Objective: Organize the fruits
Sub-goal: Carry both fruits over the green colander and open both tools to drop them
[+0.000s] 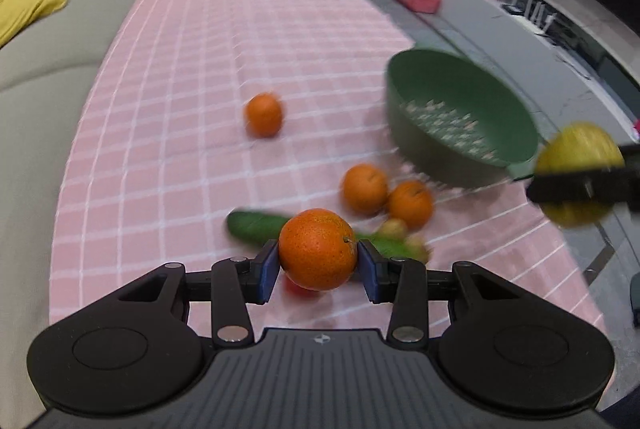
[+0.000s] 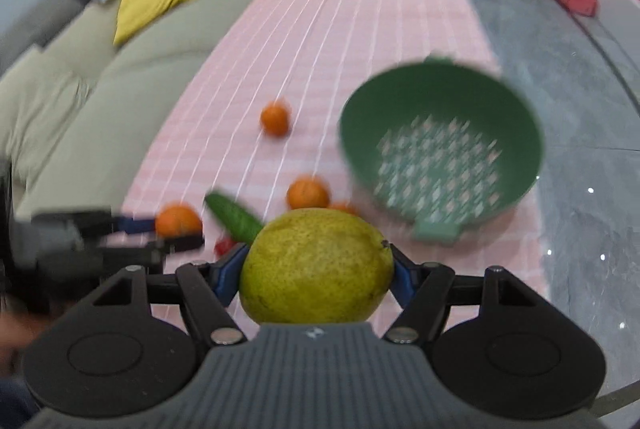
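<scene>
- The left gripper [image 1: 318, 265] was closed on an orange [image 1: 317, 249]; the blue pads [image 1: 269, 271] pressed its two sides at about mid-height, and the fruit sat clear of the cloth.
- The right gripper [image 2: 316, 271] was closed on a large yellow-green citrus [image 2: 316, 267], the jaws set wide around its girth with the pads [image 2: 401, 281] at opposite ends. Grip judged sound, though the fruit bulged well past the pads.
- Ahead of the right jaws and a little to their right stood the green colander [image 2: 440, 97], empty, its handle tab nearest the jaws. From the left jaws it lay ahead and well to the right.
- Judged step: carrying both fruits to the colander. Advice: bring each load over the rim and lower it close to the perforated floor before parting the jaws, as round fruit dropped from height may bounce out.
- The two grippers were close side by side; releasing one at a time would avoid a clash over the bowl.
- Beyond the left jaws, on the pink checked cloth [image 1: 180, 109], lay a cucumber [image 1: 252, 225], two oranges touching each other [image 1: 364, 189], and a lone orange [image 1: 264, 115] further out. Small yellowish fruits and something red by the cucumber were too blurred to identify.
- Both views were smeared.
</scene>
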Motion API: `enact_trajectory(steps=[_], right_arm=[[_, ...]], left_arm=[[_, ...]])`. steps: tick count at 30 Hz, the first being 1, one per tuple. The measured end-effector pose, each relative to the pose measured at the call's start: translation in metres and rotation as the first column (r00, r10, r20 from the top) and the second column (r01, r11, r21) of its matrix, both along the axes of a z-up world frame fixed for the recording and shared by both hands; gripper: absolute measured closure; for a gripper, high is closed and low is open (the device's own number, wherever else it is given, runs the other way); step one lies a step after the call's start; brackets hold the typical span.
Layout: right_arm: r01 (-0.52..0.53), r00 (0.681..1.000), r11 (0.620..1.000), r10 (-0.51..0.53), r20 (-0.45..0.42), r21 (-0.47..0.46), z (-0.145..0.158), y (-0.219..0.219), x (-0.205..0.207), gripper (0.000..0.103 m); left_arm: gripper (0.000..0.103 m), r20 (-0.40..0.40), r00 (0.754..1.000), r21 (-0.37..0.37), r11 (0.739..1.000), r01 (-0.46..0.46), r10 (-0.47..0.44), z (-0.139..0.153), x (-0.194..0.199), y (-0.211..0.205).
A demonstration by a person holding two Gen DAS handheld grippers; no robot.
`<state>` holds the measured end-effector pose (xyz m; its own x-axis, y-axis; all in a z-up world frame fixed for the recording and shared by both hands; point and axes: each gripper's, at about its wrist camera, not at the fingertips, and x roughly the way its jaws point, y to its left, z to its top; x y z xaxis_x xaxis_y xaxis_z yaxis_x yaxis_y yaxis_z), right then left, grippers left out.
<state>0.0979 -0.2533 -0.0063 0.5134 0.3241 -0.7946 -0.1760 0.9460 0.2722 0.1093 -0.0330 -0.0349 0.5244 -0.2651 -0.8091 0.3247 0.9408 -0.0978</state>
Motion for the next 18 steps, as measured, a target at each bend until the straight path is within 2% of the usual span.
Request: enact_trajectory(steps=[6,9,12,18], right_arm=[[0.183,0.983,0.983,-0.182,0.039,-0.019,0.006,-0.046,0.043,0.035],[0.252,0.968,0.968,-0.252,0.022,0.017,-0.004,-0.065,0.065,0.035],[0.278,0.961,0.960,-0.278,0.010,0.034,-0.015,-0.072,0.085,0.035],[0.254,0.967,0.967,-0.255,-0.020,-0.011,-0.042,-0.068,0.115,0.035]], left_arm=[[0.056,0.067,0.994,0.029,0.996,0.083,-0.085,0.023,0.029,-0.052],[0.056,0.076,0.984,0.065,0.986,0.156,-0.161,0.026,0.047,-0.083],[0.056,0.064,0.972,0.100,0.971,0.219,-0.226,0.022,0.061,-0.111],[0.056,0.001,0.945,0.188,0.928,0.322,-0.328,-0.009,0.083,-0.153]])
